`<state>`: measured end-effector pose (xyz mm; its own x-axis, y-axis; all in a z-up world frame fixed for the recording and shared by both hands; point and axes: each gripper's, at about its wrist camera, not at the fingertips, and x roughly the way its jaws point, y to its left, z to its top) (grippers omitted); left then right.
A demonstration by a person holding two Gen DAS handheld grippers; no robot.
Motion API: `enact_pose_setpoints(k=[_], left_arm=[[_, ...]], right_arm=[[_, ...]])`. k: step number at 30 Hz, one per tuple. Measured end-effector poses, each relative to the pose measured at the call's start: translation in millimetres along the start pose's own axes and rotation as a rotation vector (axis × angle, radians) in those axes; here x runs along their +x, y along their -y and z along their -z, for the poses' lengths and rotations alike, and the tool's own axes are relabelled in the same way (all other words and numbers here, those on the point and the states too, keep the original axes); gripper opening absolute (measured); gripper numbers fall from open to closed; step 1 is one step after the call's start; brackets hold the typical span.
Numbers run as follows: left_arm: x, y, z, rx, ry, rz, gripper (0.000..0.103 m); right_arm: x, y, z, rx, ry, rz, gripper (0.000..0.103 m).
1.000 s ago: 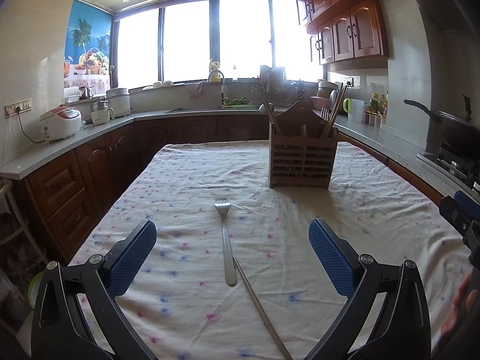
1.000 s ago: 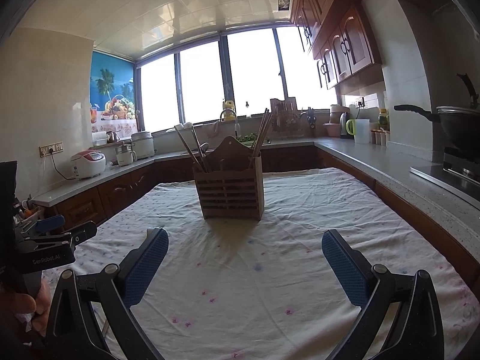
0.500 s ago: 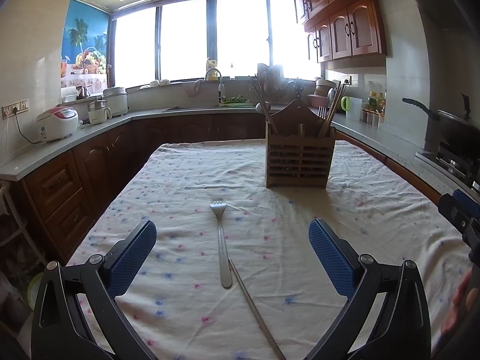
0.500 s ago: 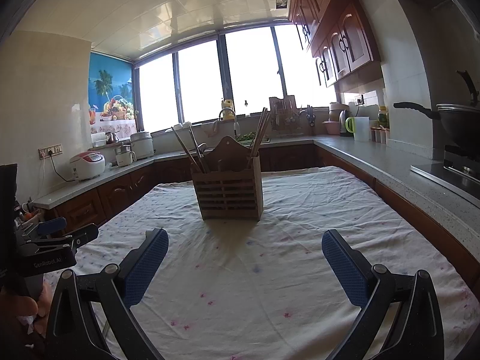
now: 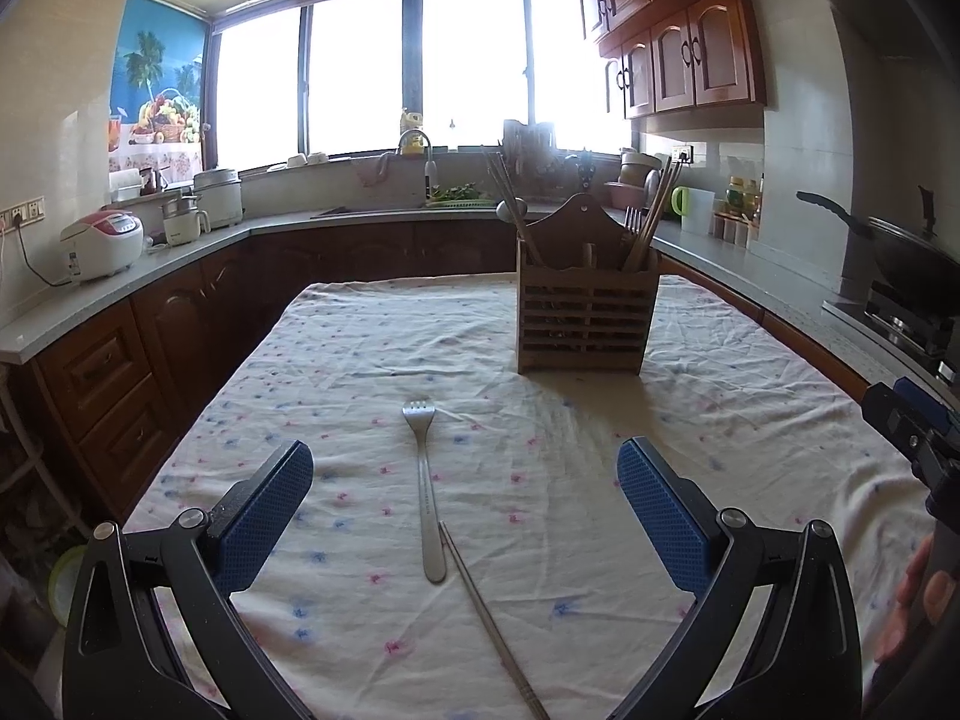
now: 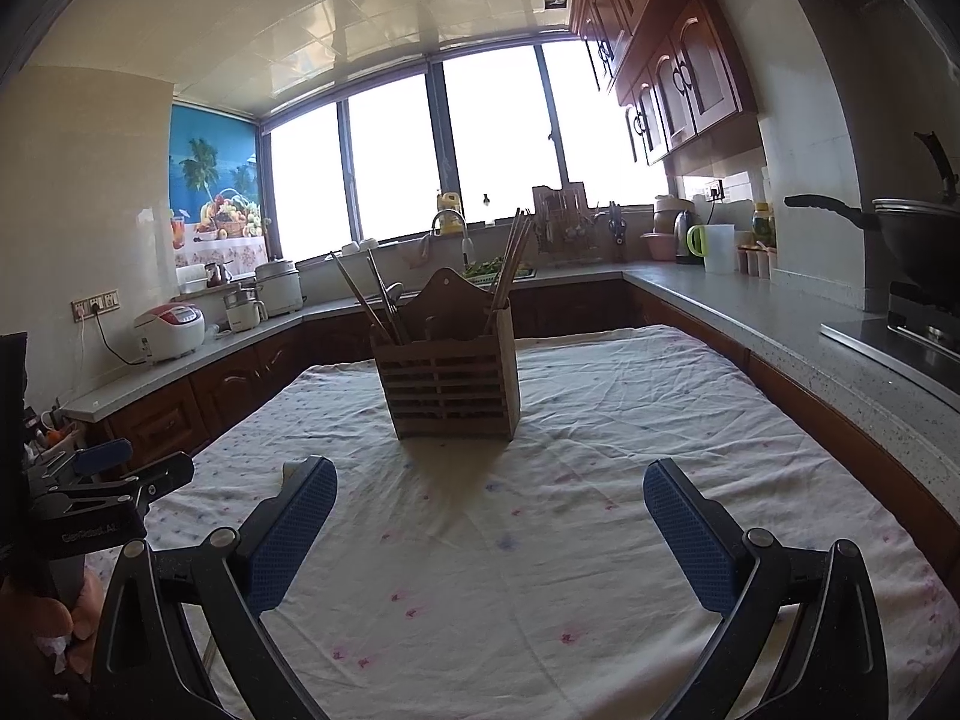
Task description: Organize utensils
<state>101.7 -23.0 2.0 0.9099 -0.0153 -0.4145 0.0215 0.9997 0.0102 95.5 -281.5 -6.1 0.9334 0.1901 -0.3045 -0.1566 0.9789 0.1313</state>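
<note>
- Standing upright on the bench (image 5: 750,420), the rack (image 5: 585,321) already held chopsticks and at least one fork, so part of the sorting looked done.
- A fork (image 5: 425,483) and a chopstick (image 5: 489,615) lay flat on the cloth in front of the left tool (image 5: 465,513), ends nearly touching; both remained to be put away.
- The left tool was wide open and held nothing; the right tool (image 6: 489,525) was likewise spread and empty, facing the rack.
- The chopstick's near end ran out of frame.
- Glare from the windows blurred the rack's contents; which compartment held what, and any second loose chopstick, could not be told.
</note>
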Motion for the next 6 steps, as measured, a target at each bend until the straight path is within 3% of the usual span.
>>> enact_pose_setpoints(k=[6], left_arm=[[0.9,4.0,-2.5,0.007,-0.001,0.013,0.103]], right_arm=[[3.1,2.9,1.1,0.009,-0.017,-0.001,0.103]])
